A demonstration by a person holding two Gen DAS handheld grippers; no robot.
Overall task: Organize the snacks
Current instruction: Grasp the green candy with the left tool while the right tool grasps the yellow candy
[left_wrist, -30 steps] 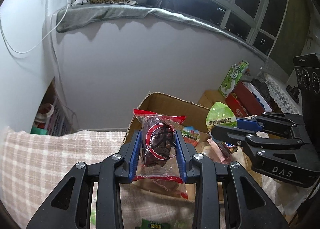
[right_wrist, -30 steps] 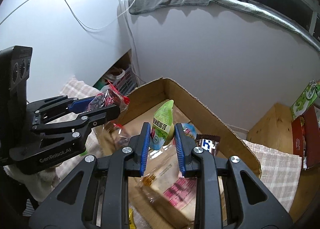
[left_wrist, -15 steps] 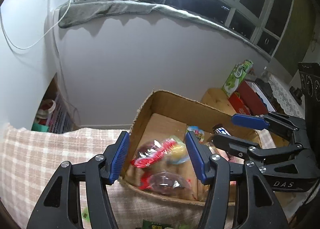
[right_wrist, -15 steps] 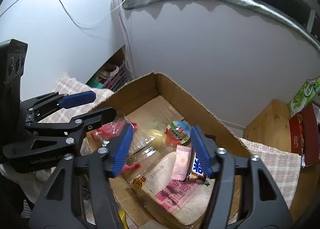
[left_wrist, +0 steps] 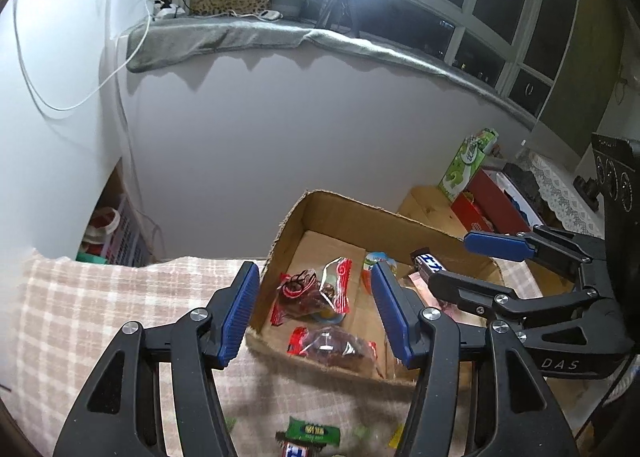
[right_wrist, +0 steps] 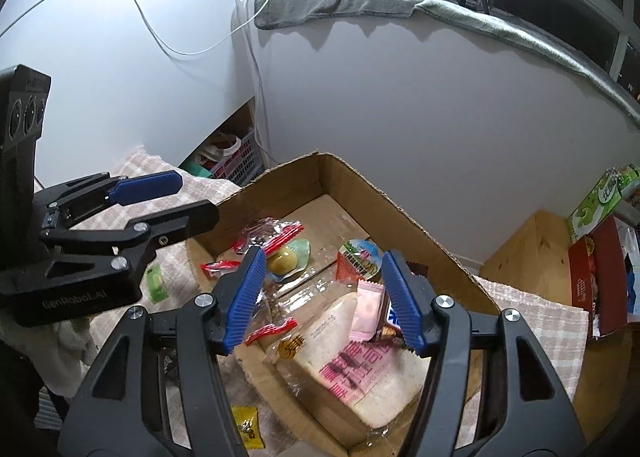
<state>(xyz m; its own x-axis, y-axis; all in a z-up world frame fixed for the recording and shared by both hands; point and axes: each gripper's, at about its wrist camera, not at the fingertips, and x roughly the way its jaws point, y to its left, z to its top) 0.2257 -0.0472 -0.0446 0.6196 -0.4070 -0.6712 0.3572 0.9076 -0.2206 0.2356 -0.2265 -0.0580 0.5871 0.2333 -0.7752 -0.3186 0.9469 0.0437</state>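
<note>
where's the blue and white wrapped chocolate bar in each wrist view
Left wrist view: the blue and white wrapped chocolate bar lies right of centre, at the brown cardboard box's right wall, just above the right gripper's lower finger.
Right wrist view: the bar is low and right of centre, mostly hidden behind the right-hand blue pad, beside a pink sachet.
Shared landmark: the cardboard box.

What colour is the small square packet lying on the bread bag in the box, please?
Pale pink: the small packet, clearest in the right wrist view.
</note>
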